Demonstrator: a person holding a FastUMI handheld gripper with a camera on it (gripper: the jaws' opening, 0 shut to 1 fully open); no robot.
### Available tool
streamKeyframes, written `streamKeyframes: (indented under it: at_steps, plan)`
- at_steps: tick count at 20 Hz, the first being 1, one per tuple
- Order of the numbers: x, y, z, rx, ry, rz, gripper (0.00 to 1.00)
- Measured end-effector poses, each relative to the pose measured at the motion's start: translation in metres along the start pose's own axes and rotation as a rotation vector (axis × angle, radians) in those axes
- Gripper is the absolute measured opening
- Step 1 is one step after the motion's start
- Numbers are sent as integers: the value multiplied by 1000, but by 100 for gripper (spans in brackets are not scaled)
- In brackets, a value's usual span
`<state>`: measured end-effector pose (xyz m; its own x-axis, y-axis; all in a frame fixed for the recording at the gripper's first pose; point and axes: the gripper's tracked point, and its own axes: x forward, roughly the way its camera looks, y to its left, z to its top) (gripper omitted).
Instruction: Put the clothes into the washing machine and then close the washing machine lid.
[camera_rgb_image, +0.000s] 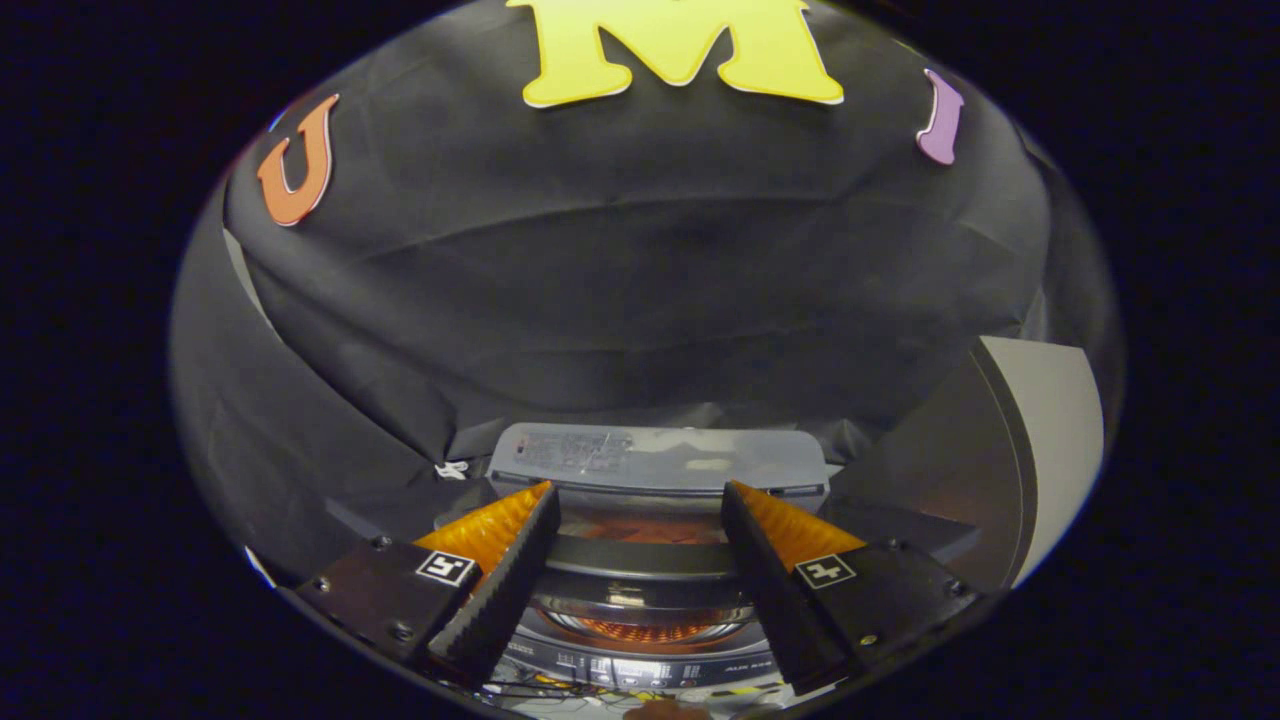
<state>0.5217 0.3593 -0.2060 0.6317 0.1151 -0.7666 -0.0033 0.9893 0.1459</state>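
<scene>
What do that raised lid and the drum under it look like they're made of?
The lid looks like translucent grey plastic: smooth, glossy, with soft reflections and a label on it. The drum seems to be shiny metal, judging by its bright curved highlights, though the orange glow inside leaves that open. The hand-held gripper hangs open above it, fingers touching nothing.

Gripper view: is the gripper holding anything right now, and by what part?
Nothing is held. The gripper is open, fingers spread over the grey top-loading washing machine and its raised translucent lid.

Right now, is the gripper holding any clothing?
No. The gripper is open, with just the washing machine visible between its fingers.
</scene>
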Motion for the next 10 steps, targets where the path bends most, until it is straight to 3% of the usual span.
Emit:
streamKeyframes:
  at_steps: [10]
  plan:
    - [-10, -5, -52, -16, 50, -7, 99]
